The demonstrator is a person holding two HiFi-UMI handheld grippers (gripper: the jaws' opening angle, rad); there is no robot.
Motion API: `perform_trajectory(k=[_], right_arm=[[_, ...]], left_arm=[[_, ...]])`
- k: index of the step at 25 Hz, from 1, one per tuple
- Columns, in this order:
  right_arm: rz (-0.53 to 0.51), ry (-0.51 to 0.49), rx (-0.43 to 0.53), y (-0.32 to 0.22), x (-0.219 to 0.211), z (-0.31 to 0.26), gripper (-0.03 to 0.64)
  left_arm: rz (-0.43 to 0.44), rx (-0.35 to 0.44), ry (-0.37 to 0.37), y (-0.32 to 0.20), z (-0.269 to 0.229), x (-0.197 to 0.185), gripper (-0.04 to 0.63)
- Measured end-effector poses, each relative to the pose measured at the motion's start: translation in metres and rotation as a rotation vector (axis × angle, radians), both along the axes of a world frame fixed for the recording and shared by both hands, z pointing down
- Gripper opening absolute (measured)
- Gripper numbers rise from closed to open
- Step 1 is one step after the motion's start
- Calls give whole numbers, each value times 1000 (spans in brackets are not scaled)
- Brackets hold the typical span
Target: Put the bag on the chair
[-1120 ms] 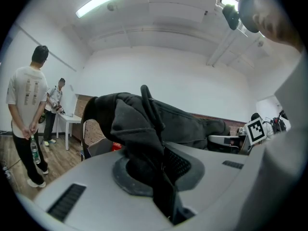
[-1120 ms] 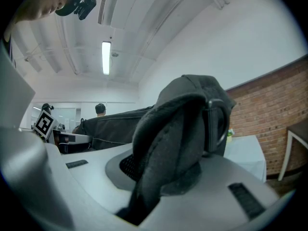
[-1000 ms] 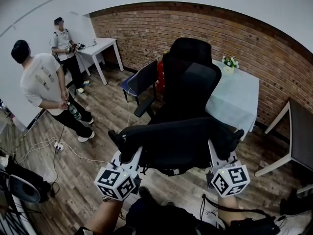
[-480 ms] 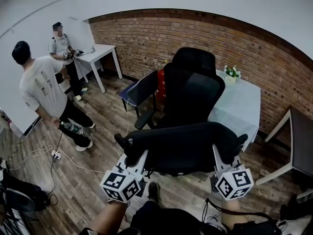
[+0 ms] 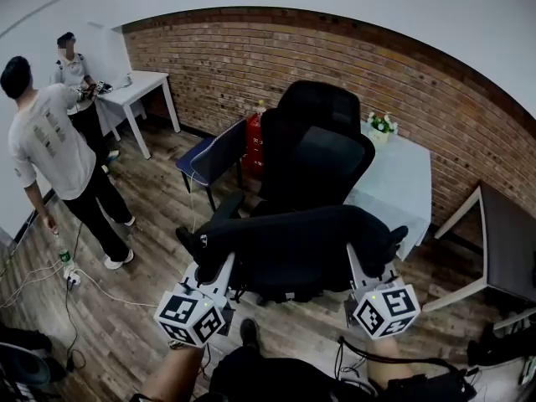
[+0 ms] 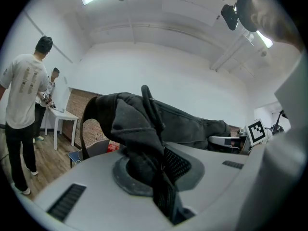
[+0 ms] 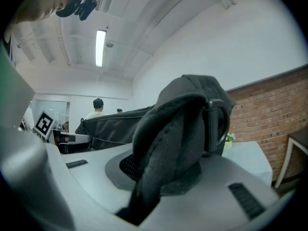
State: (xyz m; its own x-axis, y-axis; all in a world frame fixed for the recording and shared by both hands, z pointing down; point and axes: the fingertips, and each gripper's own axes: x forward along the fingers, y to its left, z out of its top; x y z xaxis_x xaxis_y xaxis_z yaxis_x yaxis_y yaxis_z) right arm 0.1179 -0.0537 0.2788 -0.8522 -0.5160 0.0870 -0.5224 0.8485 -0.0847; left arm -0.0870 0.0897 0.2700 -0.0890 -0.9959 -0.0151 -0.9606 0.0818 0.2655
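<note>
At the far left a person in a white T-shirt (image 5: 46, 141) stands on the wooden floor (image 5: 151, 249), and a second person (image 5: 74, 74) stands behind, beside a white table (image 5: 134, 86). Nearer the middle there is a dark blue chair (image 5: 219, 145) in front of the brick wall (image 5: 251, 57).

The left gripper (image 5: 224, 265) has its jaws nearly together. In the left gripper view they pinch a fold of black fabric and a strap at the left end of the bag (image 6: 144, 129).

The black bag (image 5: 293, 245) hangs long and level between the two grippers, just in front of the backrest of the black office chair (image 5: 314, 153). It covers the seat, and I cannot tell whether it touches it.

The right gripper (image 5: 355, 262) is also nearly closed, with its jaws pressed on the padded right end of the bag (image 7: 183, 124).

Further right stands a table with a pale cloth (image 5: 402, 187) and a small flower pot (image 5: 381, 126) on it. A dark table (image 5: 507, 241) is at the right edge.
</note>
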Motion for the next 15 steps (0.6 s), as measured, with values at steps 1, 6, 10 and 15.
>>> perform_trajectory(k=[1, 6, 10, 15], right_arm=[[5, 6, -2, -5, -5, 0, 67], [42, 35, -12, -27, -27, 8, 67], [51, 61, -12, -38, -57, 6, 67], [99, 66, -10, -60, -71, 2, 67]], left_arm=[[6, 0, 5, -6, 1, -6, 55], [37, 5, 35, -34, 14, -33, 55], [47, 0, 61, -47, 17, -64, 55], [98, 12, 62, -77, 13, -84, 54]])
